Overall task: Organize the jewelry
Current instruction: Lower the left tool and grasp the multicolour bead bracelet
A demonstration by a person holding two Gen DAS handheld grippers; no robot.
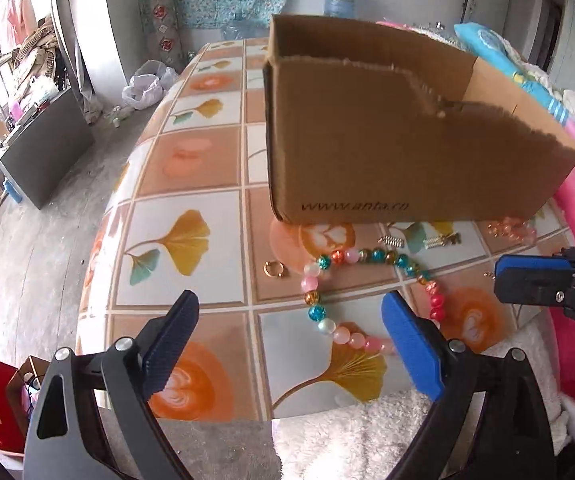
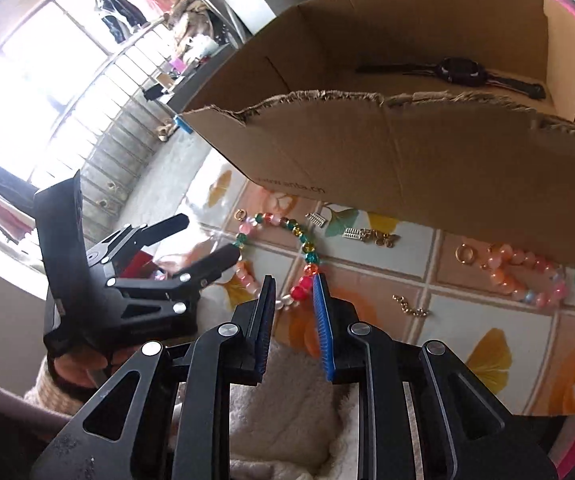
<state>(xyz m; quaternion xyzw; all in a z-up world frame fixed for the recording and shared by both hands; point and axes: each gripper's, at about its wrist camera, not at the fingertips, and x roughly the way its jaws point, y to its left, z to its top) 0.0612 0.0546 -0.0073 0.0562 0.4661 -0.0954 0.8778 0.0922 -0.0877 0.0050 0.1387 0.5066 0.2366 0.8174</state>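
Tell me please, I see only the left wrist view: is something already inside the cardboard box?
Observer: Yes, a black watch lies on the floor of the box, near its far wall.
Operator: And the right tongs, do they hold something?
Observer: No. The right tongs stand a narrow gap apart and grip nothing; the red beads of the bead necklace show just beyond their tips.
Operator: What lies on the table at the right end of the box?
Observer: A whole pink bracelet, with a gold ring beside it.
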